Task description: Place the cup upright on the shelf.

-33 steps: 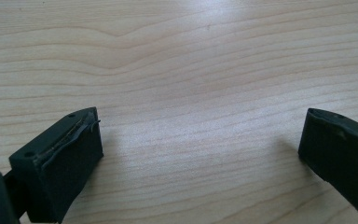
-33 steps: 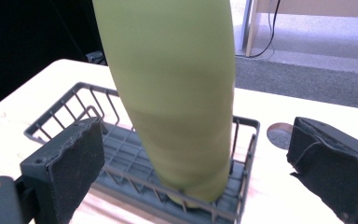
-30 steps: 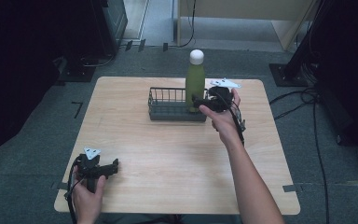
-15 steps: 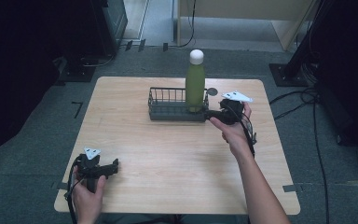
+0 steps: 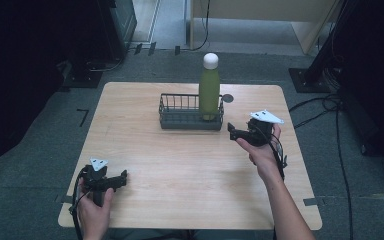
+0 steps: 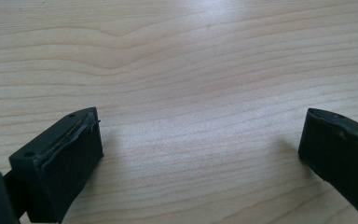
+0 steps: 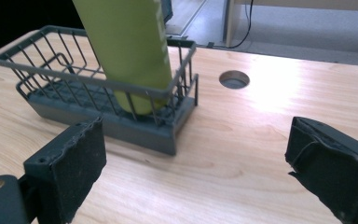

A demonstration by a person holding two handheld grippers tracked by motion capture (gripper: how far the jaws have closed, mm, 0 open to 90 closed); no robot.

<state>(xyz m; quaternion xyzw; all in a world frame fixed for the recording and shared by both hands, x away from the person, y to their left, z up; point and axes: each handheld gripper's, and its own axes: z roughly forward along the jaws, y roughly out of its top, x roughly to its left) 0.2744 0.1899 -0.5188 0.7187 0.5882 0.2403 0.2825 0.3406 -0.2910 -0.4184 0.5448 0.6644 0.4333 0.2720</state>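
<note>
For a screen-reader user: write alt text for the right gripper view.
A green bottle stands upright at the right end of a dark grey wire basket on a light wooden table. The right gripper is open with nothing in it, its two black fingers framing the foreground short of the basket. A round hole is cut in the tabletop behind.

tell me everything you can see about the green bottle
The green bottle is a tall, smooth cylinder in matte olive green, metal or coated by its look, topped with a rounded white cap. It stands upright at the right end of the dark grey wire basket, its base on the basket floor and its side close against the wires at that end. In the right gripper view faint lettering runs down its side, too small to read. Nothing grips it: the right gripper hangs open beside the basket, apart from it.
</note>
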